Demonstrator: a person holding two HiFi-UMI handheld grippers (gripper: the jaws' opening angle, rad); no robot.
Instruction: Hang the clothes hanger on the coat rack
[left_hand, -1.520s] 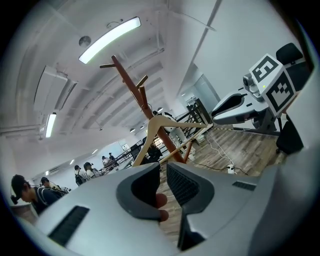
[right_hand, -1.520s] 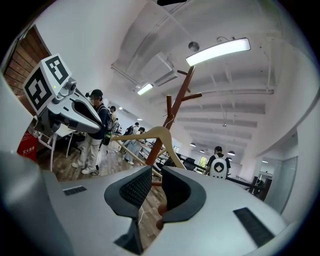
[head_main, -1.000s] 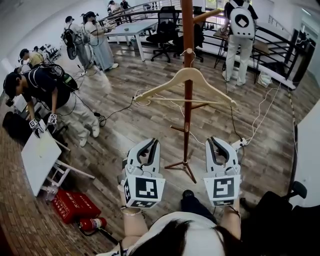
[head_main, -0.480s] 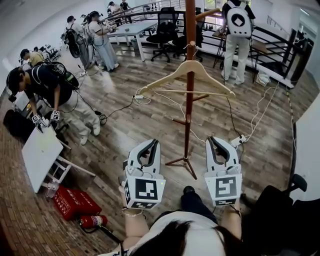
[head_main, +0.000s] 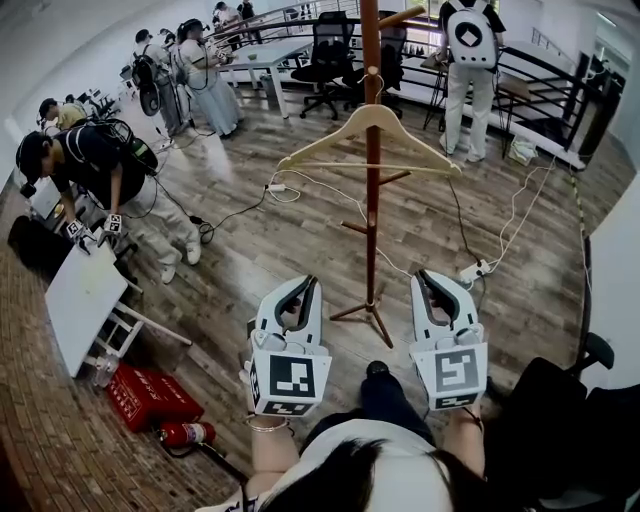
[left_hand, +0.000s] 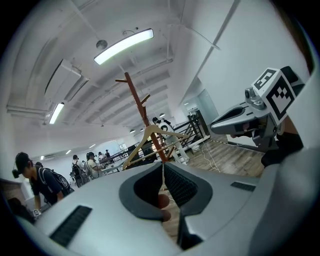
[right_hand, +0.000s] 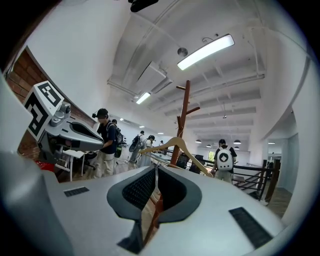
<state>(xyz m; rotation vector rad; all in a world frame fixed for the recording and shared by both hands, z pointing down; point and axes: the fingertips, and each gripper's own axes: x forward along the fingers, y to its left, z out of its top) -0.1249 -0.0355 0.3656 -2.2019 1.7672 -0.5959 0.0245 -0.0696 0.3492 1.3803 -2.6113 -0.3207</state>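
A light wooden clothes hanger (head_main: 325, 143) hangs by its hook on the brown wooden coat rack (head_main: 372, 230) straight ahead, and neither gripper touches it. My left gripper (head_main: 305, 286) is held low and to the left of the rack's feet, shut and empty. To the right of them, my right gripper (head_main: 428, 279) is also shut and empty. The left gripper view shows the hanger (left_hand: 145, 137) and the rack (left_hand: 137, 100) beyond my shut left gripper (left_hand: 163, 167). Past my right gripper (right_hand: 156, 170), the right gripper view shows the hanger (right_hand: 175, 142) on the rack (right_hand: 183, 107).
White cables (head_main: 330, 195) and a power strip (head_main: 470, 271) lie on the wood floor around the rack. A red box (head_main: 145, 395), a fire extinguisher (head_main: 185, 434) and a white table (head_main: 80, 310) stand at lower left. Several people work at left and behind.
Both grippers have drawn back from the rack, which now looks farther off. The hanger stays hung on it. Both grippers stay shut.
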